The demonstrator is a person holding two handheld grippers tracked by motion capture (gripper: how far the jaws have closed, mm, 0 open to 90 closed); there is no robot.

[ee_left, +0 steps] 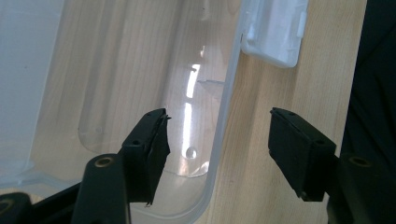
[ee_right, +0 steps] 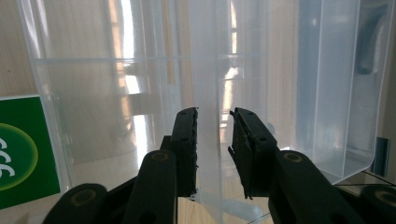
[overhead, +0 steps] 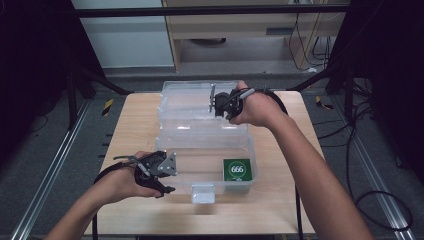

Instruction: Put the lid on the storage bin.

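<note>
Right gripper view: lid edge (ee_right: 205,93) between jaws.

Green pack (overhead: 236,169) blocks the clear box's (overhead: 200,186) right corner; left interior open.

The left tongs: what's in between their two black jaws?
In the left gripper view, the clear box's rim runs up between the open left tongs, with bare wooden table beside it. Neither jaw touches the rim.
</note>
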